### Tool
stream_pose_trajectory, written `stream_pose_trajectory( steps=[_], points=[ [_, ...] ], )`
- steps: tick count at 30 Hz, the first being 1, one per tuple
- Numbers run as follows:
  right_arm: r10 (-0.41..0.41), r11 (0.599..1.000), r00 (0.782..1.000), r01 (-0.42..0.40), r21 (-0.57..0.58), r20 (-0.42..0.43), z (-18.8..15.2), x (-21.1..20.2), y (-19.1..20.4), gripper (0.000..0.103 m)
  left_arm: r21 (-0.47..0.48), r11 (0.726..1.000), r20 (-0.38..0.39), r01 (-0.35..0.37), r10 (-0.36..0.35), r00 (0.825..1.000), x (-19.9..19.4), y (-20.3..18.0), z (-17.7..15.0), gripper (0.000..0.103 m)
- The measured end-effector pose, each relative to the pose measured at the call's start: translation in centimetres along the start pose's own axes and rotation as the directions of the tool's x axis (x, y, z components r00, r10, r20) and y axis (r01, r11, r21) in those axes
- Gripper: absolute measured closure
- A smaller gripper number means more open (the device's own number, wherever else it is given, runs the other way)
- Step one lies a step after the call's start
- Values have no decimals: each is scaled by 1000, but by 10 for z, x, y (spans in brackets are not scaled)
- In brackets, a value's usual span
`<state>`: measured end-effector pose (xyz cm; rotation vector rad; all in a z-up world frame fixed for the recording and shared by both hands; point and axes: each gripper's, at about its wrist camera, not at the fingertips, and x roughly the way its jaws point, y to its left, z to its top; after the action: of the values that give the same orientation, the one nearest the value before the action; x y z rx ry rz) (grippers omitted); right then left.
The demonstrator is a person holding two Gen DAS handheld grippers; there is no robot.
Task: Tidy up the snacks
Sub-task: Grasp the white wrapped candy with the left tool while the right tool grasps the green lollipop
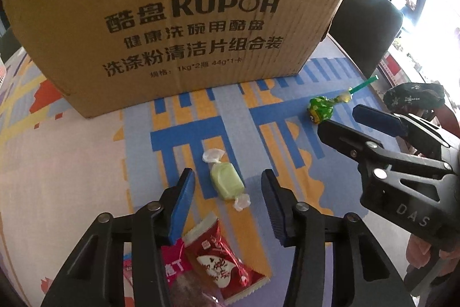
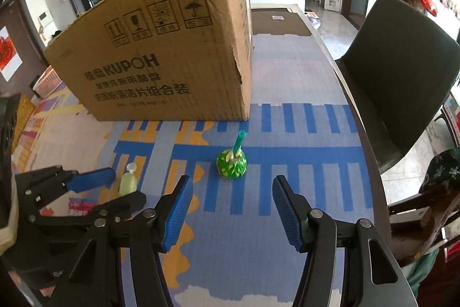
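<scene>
Lying on the patterned mat [image 1: 86,177]: pale green wrapped candy [image 1: 227,181], framed between the spread jaws of the left gripper [image 1: 228,186]; green lollipop [image 2: 231,163] ahead of the right gripper [image 2: 233,189], jaws likewise apart. Red sachet [image 1: 224,266] nearby. Cardboard box [image 1: 178,19] behind.

One cardboard box [image 1: 184,19], one lollipop [image 1: 320,107], one green candy [image 1: 227,181], two red packets [image 1: 224,261].
</scene>
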<state>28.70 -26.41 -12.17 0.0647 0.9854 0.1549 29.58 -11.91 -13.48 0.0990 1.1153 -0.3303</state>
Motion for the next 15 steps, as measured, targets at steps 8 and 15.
stream_pose_trajectory(
  steps=[8,15],
  points=[
    [-13,1000,1000,13,-13,-16,10,15,5,51,43,998,21,-44,44,999,6,-9,5,80],
    [-23,1000,999,23,-16,-30,10,27,8,65,23,999,21,-24,23,1000,8,-5,7,81]
  ],
)
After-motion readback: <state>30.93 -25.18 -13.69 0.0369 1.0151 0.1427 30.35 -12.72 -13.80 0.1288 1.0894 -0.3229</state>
